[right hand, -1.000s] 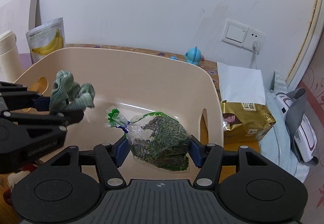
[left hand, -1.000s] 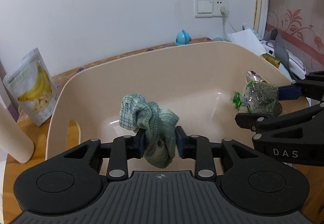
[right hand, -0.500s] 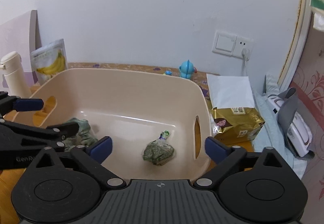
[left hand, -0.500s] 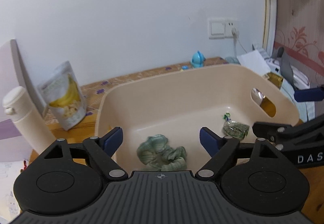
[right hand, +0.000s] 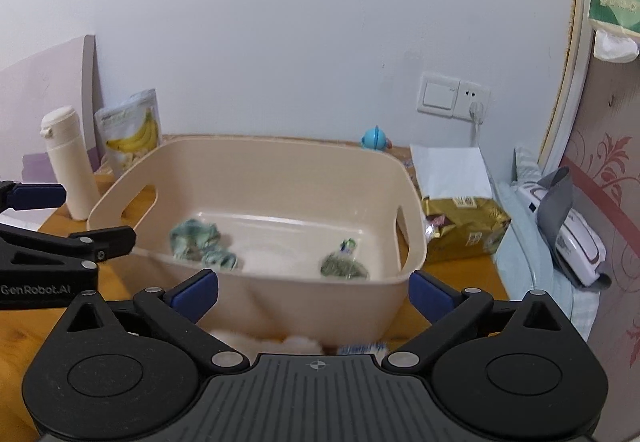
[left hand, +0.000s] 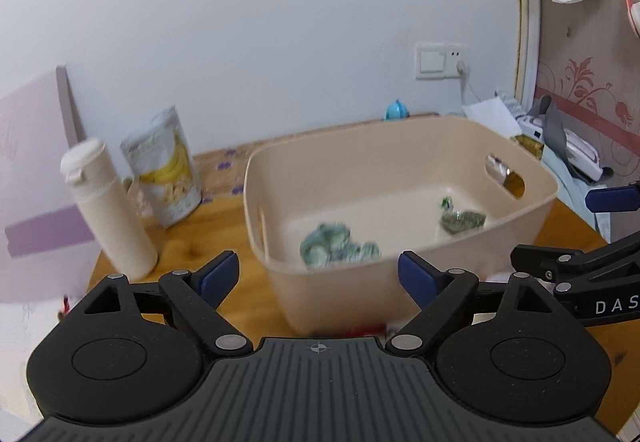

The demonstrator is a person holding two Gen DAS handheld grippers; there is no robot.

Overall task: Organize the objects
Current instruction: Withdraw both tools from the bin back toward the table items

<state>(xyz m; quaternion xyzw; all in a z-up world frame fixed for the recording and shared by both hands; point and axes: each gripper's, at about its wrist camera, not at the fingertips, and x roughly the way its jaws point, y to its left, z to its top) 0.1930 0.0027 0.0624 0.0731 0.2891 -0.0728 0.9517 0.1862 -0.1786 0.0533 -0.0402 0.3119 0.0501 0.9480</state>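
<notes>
A beige plastic bin (left hand: 360,286) (right hand: 280,162) stands on the wooden table. A crumpled green cloth (left hand: 338,248) (right hand: 200,244) lies on its floor at the left. A clear bag of dark green pellets (left hand: 462,220) (right hand: 344,268) lies at the right. My left gripper (left hand: 319,274) is open and empty, pulled back in front of the bin. My right gripper (right hand: 314,290) is open and empty, also in front of the bin. Each gripper shows at the edge of the other's view.
A cream bottle (left hand: 108,210) (right hand: 68,162) and a banana-chip pouch (left hand: 164,166) (right hand: 130,132) stand left of the bin. A gold packet (right hand: 464,224), a white envelope (right hand: 450,170) and a small blue toy (right hand: 374,140) lie right and behind. White fluffy stuff (right hand: 276,344) lies before the bin.
Both grippers opened and dropped the cloth and the pellet bag into the bin, then drew back and up, away from it.
</notes>
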